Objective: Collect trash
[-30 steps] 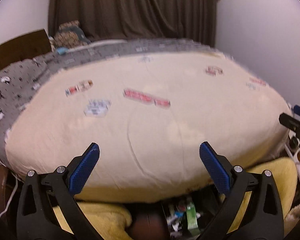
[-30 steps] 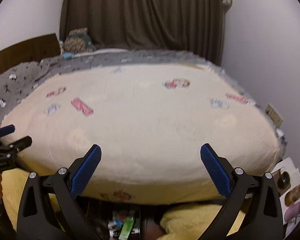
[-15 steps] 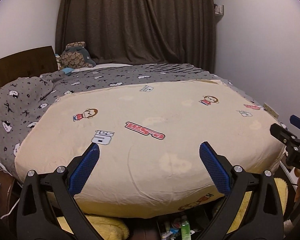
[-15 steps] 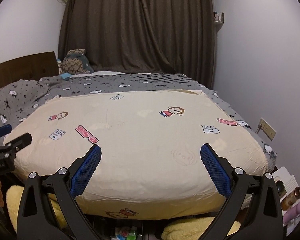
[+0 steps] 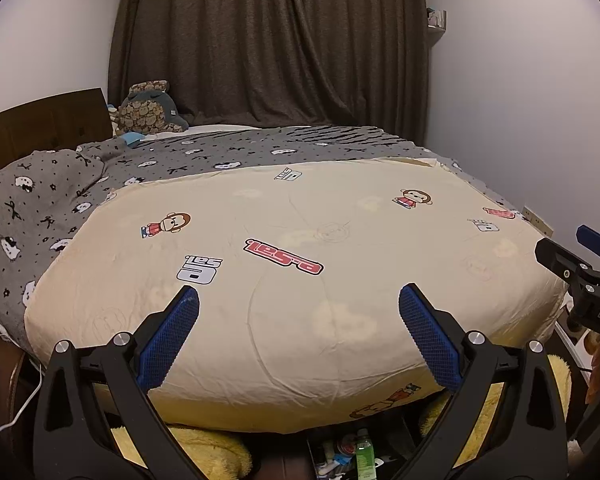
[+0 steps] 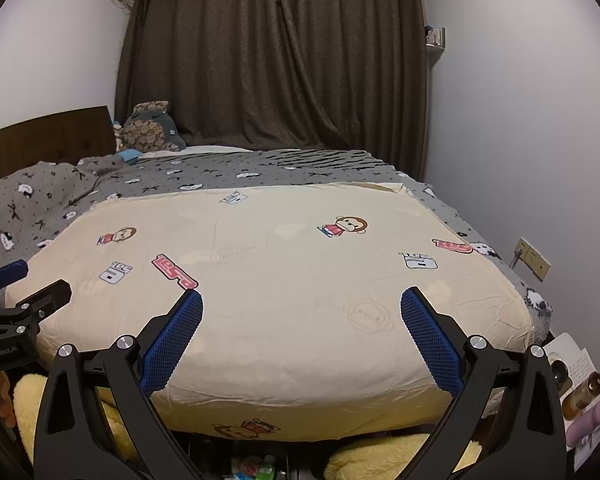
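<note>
Cream bedspread (image 5: 300, 320) fills a view raised since a second ago; left gripper (image 5: 299, 304) and right gripper (image 6: 301, 307) are held spread and empty, no trash approached.

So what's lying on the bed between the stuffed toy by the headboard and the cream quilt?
In both wrist views, only the grey patterned blanket lies between the stuffed toy and the cream quilt; no trash shows there.

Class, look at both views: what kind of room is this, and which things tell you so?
A bedroom, most likely: a bed with a cream cartoon-print quilt, a wooden headboard, and dark curtains behind.
</note>
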A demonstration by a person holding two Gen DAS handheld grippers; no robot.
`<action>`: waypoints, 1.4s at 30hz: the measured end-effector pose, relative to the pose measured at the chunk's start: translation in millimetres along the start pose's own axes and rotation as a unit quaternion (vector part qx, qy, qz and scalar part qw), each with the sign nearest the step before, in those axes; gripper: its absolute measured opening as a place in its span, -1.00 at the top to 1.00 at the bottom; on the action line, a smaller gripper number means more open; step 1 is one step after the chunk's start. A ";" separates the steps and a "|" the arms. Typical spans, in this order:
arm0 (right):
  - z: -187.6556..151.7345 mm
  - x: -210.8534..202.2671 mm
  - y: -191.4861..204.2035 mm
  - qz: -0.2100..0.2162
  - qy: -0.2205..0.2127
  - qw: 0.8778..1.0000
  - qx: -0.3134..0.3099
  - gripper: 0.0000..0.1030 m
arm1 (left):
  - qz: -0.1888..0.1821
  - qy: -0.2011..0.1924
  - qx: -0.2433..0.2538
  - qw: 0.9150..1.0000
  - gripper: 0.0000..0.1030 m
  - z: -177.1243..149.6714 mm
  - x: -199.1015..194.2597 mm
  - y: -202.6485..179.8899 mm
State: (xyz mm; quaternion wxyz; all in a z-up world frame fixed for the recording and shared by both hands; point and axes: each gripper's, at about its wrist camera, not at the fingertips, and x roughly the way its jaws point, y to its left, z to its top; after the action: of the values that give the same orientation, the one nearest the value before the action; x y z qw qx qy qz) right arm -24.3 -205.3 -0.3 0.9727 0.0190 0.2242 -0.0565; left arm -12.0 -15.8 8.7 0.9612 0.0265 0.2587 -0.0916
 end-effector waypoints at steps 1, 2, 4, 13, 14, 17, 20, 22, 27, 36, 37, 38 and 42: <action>0.1 -0.2 0.0 0.000 0.000 1.000 0.001 -0.93 | 0.000 -0.001 -0.001 1.000 -0.84 -0.1 -0.2 0.4; -0.2 -0.3 0.3 -0.001 0.000 1.000 0.000 -0.93 | 0.000 -0.001 -0.003 1.000 -0.84 -0.1 -0.8 0.7; -0.2 -0.4 0.3 0.000 0.000 1.000 0.000 -0.93 | -0.002 -0.002 -0.004 1.000 -0.84 0.0 -1.5 1.3; -0.7 0.3 -0.3 0.001 0.002 1.000 -0.001 -0.93 | -0.005 -0.002 -0.007 1.000 -0.84 0.4 -2.4 1.8; -0.7 0.2 -0.2 0.001 0.002 1.000 -0.001 -0.93 | -0.005 -0.002 -0.006 1.000 -0.84 0.4 -2.3 1.9; -0.5 -0.3 -1.1 0.001 0.002 1.000 0.000 -0.93 | -0.006 -0.004 -0.007 1.000 -0.84 1.2 -3.5 0.7; -0.5 -0.2 -0.3 0.000 0.002 1.000 0.001 -0.93 | -0.006 -0.005 -0.008 1.000 -0.84 1.9 -3.4 -0.1; -0.2 -0.2 -0.3 -0.001 0.002 1.000 0.002 -0.93 | -0.006 -0.005 -0.008 1.000 -0.84 1.9 -3.9 0.0; -0.9 1.7 -0.2 -0.002 0.005 1.000 0.001 -0.93 | -0.007 -0.006 -0.010 1.000 -0.84 3.1 -4.9 0.1; -1.5 2.6 -0.9 -0.003 0.005 1.000 0.001 -0.93 | -0.006 -0.008 -0.012 1.000 -0.84 3.7 -5.2 0.8; -1.5 2.9 -0.8 -0.003 0.006 1.000 0.001 -0.93 | -0.006 -0.008 -0.011 1.000 -0.84 3.6 -5.3 0.7; -1.5 3.1 -0.7 -0.003 0.006 1.000 0.001 -0.93 | -0.005 -0.008 -0.011 1.000 -0.84 3.8 -5.2 0.3; -1.1 3.3 -0.4 -0.003 0.007 1.000 0.001 -0.93 | -0.004 -0.009 -0.011 1.000 -0.84 4.4 -5.5 -0.2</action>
State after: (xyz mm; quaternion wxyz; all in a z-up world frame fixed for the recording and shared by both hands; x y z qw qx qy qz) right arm -21.9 -205.9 -2.7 0.9709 0.0198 0.2312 -0.0599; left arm -14.5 -15.6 15.2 0.9633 0.0140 0.2513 -0.0932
